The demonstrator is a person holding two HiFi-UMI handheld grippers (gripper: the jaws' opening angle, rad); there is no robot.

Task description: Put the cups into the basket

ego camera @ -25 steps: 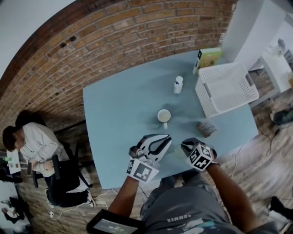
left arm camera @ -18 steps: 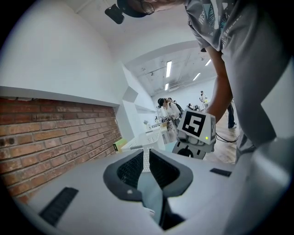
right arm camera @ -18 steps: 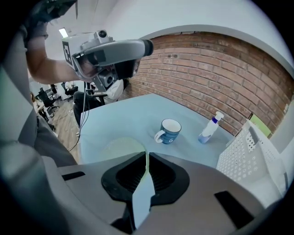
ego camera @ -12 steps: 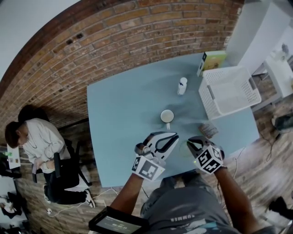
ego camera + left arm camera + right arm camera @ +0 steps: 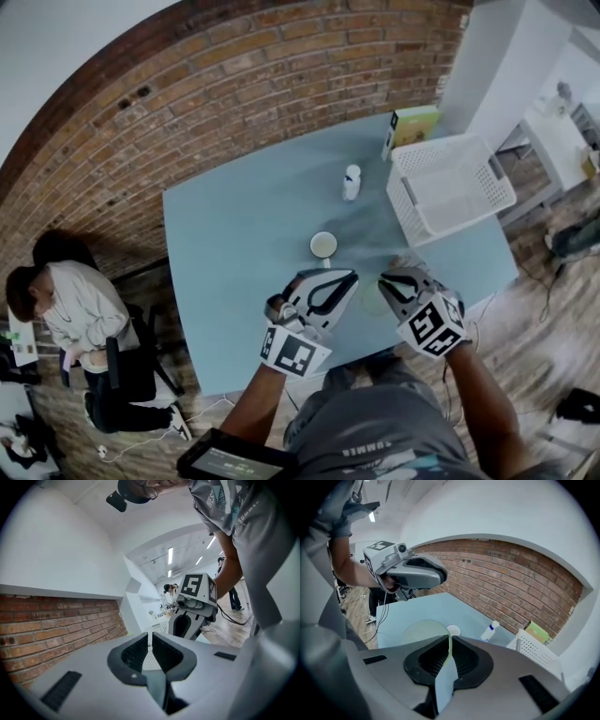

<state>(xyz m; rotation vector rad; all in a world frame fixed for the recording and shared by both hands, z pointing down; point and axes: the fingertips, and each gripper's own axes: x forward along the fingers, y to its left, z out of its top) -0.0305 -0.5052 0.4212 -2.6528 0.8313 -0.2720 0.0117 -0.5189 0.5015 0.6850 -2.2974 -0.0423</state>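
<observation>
Saw the left gripper (image 5: 333, 286) idle at 6 o'clock on the table (image 5: 234, 234), jaws pressed together on nothing, likely just kept clear; the white cup (image 5: 323, 246) stood unclaimed near centre. The right gripper (image 5: 396, 283), just beside it, pinched the rim of a pale translucent cup (image 5: 417, 632), presumably to carry it to the basket (image 5: 450, 187) at 2 o'clock, well apart. The head view barely showed that cup; the right gripper view showed its wall nipped between the jaws.

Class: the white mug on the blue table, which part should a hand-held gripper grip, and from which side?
Probably the wall of the mug at its rim, one jaw inside and one outside, coming down from above. It stands upright with its mouth open upward, so the rim is exposed.
</observation>
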